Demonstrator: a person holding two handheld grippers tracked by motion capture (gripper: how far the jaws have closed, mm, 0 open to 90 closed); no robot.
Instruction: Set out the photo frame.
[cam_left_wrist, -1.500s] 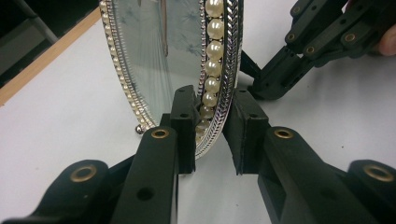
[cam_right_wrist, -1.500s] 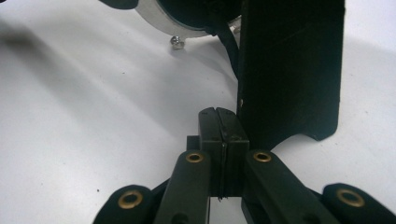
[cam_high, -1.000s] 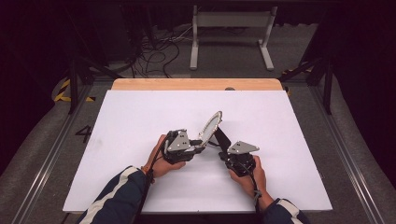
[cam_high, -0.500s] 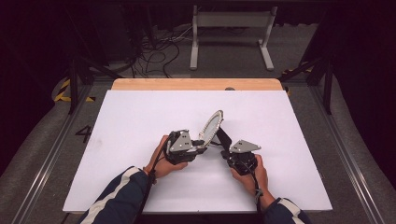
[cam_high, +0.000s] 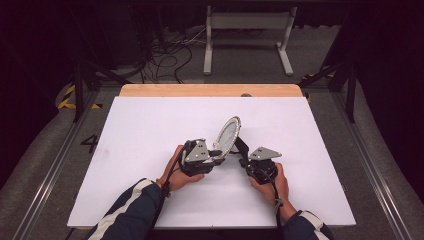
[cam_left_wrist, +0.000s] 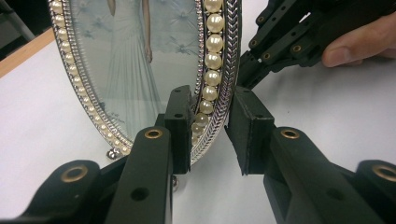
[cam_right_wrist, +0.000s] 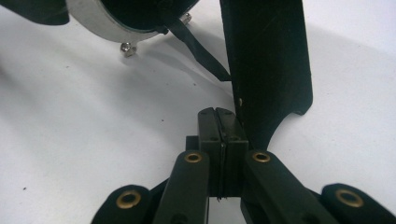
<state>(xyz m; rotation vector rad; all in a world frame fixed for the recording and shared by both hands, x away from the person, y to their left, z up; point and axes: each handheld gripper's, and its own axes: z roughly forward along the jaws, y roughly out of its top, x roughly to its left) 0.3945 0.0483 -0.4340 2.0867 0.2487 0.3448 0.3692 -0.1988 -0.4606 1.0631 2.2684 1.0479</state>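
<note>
An oval picture frame (cam_high: 227, 136) with a pearl and silver rim stands tilted near the middle of the white table, showing a photo of a white dress (cam_left_wrist: 130, 70). My left gripper (cam_high: 216, 154) is shut on the frame's lower rim (cam_left_wrist: 210, 112), one pad on the front and one behind it. My right gripper (cam_right_wrist: 219, 123) is shut with nothing seen between its pads. It sits right beside the frame's black back stand (cam_right_wrist: 266, 60), behind the frame (cam_right_wrist: 107, 21). A thin black strap (cam_right_wrist: 201, 51) links stand and frame. Each gripper is held by a hand.
The white table top (cam_high: 150, 130) has a wooden strip (cam_high: 210, 90) along its far edge. Beyond it lie floor cables (cam_high: 165, 55) and a grey metal stand (cam_high: 247, 30). Metal rails run along both sides of the table.
</note>
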